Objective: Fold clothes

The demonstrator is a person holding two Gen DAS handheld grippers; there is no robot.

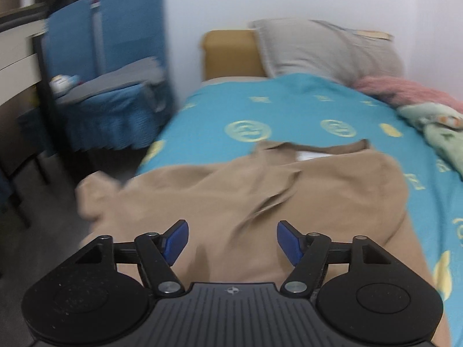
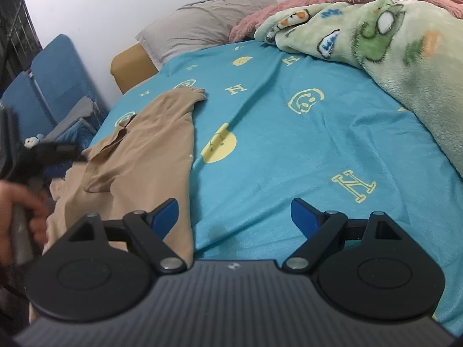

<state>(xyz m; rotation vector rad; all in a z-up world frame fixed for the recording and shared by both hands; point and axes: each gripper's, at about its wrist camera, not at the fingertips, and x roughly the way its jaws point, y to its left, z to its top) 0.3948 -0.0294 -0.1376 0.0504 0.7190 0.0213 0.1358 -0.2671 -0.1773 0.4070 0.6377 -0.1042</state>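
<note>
Blue-padded fingers of the left gripper (image 1: 233, 241) stand spread wide with nothing between them, poised over a tan garment (image 1: 231, 190) that lies rumpled across the near part of the bed, its collar opening turned toward the headboard. Under it is a turquoise bedsheet (image 1: 289, 110) printed with pale yellow emblems. Beyond are a grey pillow (image 1: 327, 49), a fuzzy pink blanket (image 1: 405, 89) and, left of the bed, a blue-covered chair (image 1: 107, 72) (this view is motion-blurred).

From the right wrist, the right gripper (image 2: 235, 217) is likewise released, holding nothing, above bare sheet (image 2: 289, 150) just beside the garment's (image 2: 144, 144) right edge; one sleeve reaches toward the pillow (image 2: 202, 26). A soft green cartoon-print blanket (image 2: 390, 57) is heaped at the right, overlapping the sheet. At the left edge, blurred, the person's left hand (image 2: 20, 211) grips the other tool.
</note>
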